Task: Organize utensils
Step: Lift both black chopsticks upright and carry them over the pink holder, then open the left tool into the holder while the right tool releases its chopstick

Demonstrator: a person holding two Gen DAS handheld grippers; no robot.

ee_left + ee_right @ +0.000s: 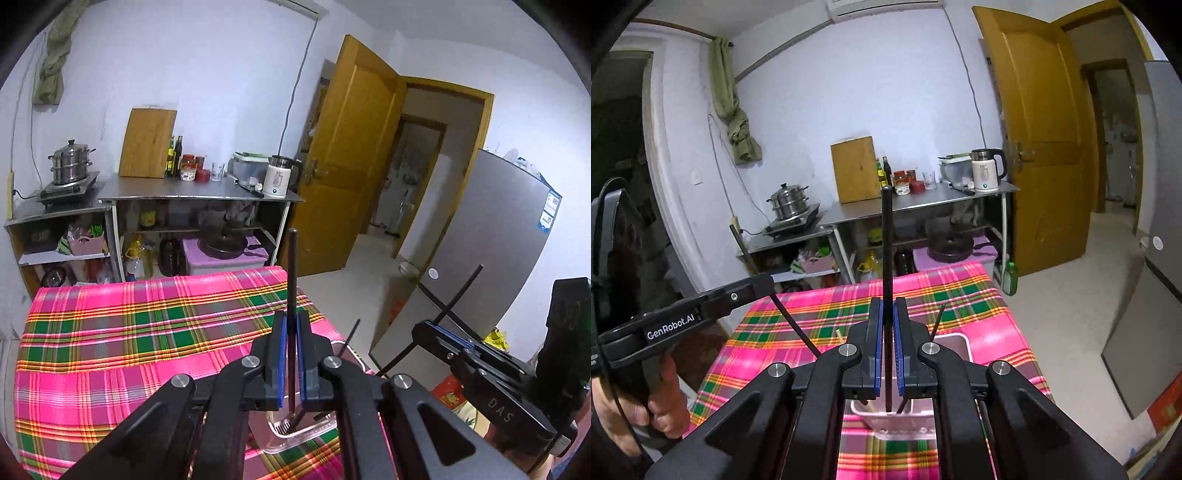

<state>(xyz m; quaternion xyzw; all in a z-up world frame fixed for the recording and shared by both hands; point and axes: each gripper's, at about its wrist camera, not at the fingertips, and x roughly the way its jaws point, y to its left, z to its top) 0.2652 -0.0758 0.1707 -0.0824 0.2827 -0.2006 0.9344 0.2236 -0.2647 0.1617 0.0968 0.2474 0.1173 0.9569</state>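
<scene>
My left gripper (291,317) is shut on a black chopstick (292,273) that stands upright, its lower end reaching into a clear pink-tinted utensil basket (295,435) on the plaid tablecloth (147,332). My right gripper (888,302) is shut on another black chopstick (886,240), also upright over the same basket (955,345). The right gripper shows in the left wrist view (421,326) with its chopstick slanting. The left gripper shows in the right wrist view (768,282). More chopsticks (938,321) lean inside the basket.
A steel kitchen shelf (199,195) with a cutting board (147,144), jars, a kettle (277,177) and a steamer pot (70,162) stands behind the table. A yellow door (351,155) is open at right, next to a grey fridge (480,240).
</scene>
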